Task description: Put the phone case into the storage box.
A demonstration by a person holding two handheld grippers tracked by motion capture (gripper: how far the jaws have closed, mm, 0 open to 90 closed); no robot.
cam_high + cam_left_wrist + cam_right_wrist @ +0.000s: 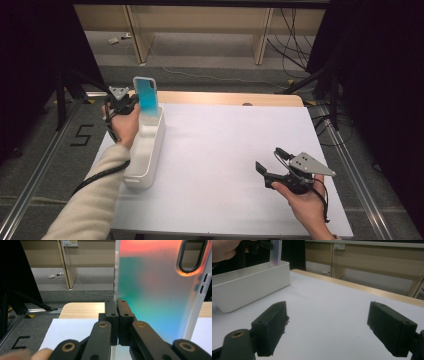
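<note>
1. High view: the left gripper point(131, 101) holds a phone case point(147, 93) upright above the far end of a long white bin point(150, 150), which serves as the landmark for what follows.
2. Left gripper view: the 2 black jaws are pressed together on the case's pale side edge; the phone case point(155, 297) shades from orange at the top to teal and blue lower down, with an oval camera cutout point(191, 255) near its top.
3. Right gripper view: the case's lower end point(275, 252) hangs just above the bin's point(244, 290) far corner; whether it touches the rim I cannot tell.
4. High view: the right gripper point(270, 165) is well apart from the bin, over the white table sheet point(225, 150) on the side away from the left hand point(125, 125).
5. Right gripper view: its 2 jaws stand spread wide with nothing between them.
</note>
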